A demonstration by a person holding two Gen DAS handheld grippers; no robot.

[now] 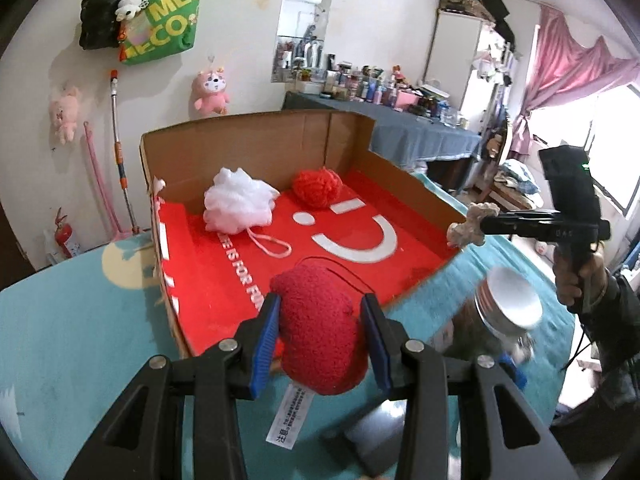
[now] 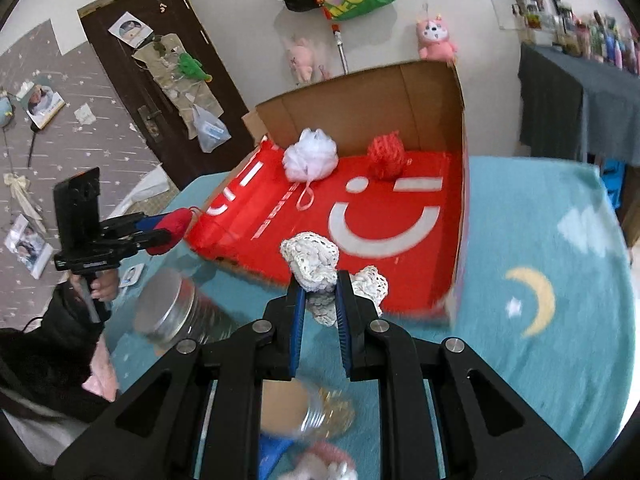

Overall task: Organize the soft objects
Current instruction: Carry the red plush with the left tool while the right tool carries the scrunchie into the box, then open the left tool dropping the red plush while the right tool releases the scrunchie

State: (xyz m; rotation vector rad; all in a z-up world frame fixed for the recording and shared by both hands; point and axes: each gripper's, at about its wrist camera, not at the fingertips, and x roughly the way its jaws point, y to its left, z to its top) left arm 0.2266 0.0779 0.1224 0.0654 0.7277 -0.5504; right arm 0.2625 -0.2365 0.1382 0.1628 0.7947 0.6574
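We hold two claws over the box's near edge on the teal-covered table: the left claw pinches a red plush, the right claw pinches a cream crochet piece. A white bath pouf and red yarn ball lie near the box's far wall. A jar lies beside the box's near edge.

**Clearance around the box**

We see the cardboard box open on top and at its near edge; tall walls close the back and right side. Inside, the white bath pouf and red yarn ball crowd the back, so the front red floor is free. Obstacles on the bench near the box's front edge: metal-lidded jar, stack of bowls.
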